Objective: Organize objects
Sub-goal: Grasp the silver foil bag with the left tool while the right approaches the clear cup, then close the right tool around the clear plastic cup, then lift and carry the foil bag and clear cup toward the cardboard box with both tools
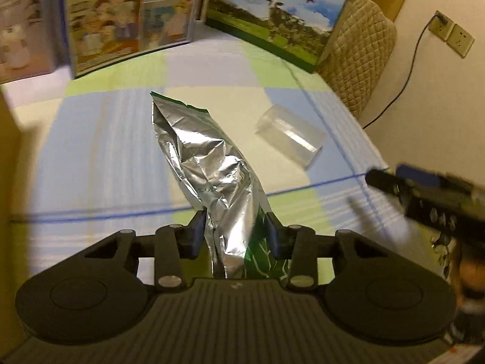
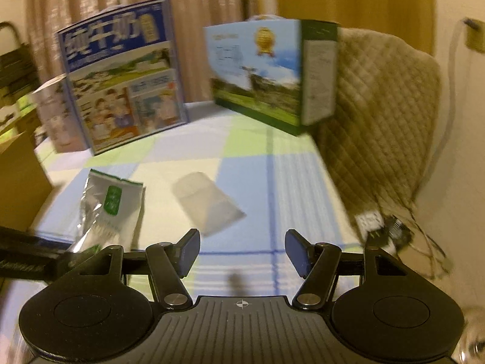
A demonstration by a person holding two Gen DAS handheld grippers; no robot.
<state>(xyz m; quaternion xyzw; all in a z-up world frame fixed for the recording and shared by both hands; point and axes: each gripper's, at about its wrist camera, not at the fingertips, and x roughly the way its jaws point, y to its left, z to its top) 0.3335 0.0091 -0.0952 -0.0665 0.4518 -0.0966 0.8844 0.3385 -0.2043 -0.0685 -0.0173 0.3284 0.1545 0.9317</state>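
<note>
Foil pouch (image 1: 209, 163) looks light and crinkly, probably slippery too, so I'd pinch it low at the gathered bottom, which is right where the left gripper (image 1: 235, 230) has clamped onto it, holding it up over the checked tablecloth (image 1: 100, 139). Right gripper (image 2: 242, 250) hangs open with nothing in it, aimed at the clear plastic tub (image 2: 207, 201) lying on its side nearby

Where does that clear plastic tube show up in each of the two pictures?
Left wrist view: the tube lies right of centre on the cloth, right of the foil bag.
Right wrist view: the tube lies at centre, right of the foil bag.
Shared landmark: the cow box behind it.
</note>
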